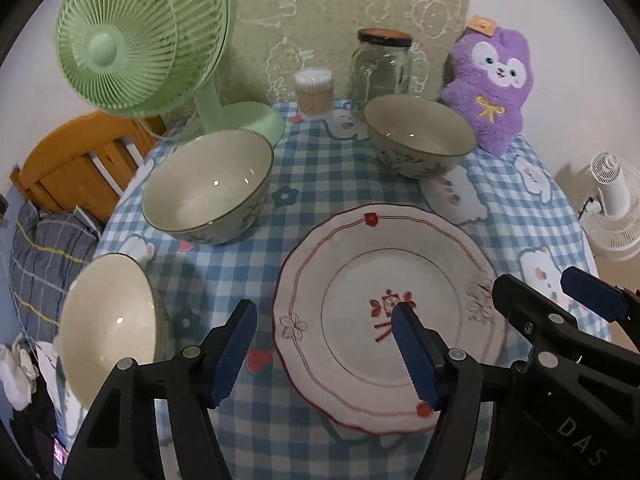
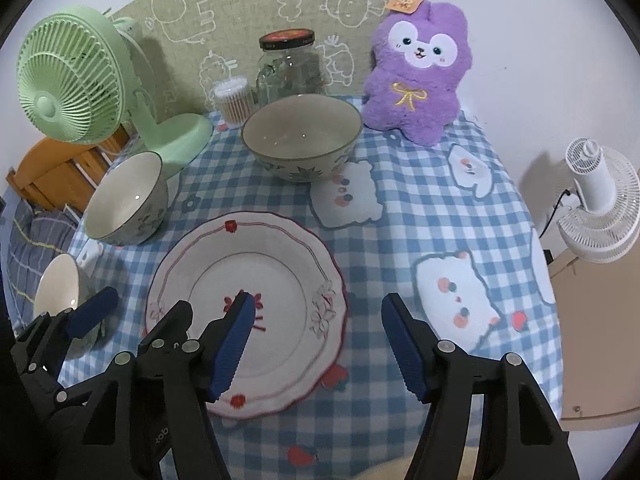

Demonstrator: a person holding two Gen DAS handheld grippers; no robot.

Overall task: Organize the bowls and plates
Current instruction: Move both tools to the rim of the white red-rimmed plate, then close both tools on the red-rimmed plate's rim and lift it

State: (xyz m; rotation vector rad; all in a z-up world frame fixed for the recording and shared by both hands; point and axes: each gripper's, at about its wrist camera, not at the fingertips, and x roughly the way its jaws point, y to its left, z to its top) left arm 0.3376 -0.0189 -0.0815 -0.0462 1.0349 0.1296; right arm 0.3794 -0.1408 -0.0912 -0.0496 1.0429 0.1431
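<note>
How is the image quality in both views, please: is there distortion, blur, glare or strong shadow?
Left wrist view: strong fisheye bending, dark corners; the green fan looks slightly smeared; small glints inside the bowls. Right wrist view: same bending, sharper; the white fan and green fan cast soft shadows on the wall; the plate shows no harsh glare.

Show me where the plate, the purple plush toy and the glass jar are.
plate [image 2: 248, 276], right wrist view, bare inner well.
purple plush toy [image 2: 412, 100], right wrist view, belly by the bow.
glass jar [image 1: 380, 68], left wrist view, glass body.
</note>
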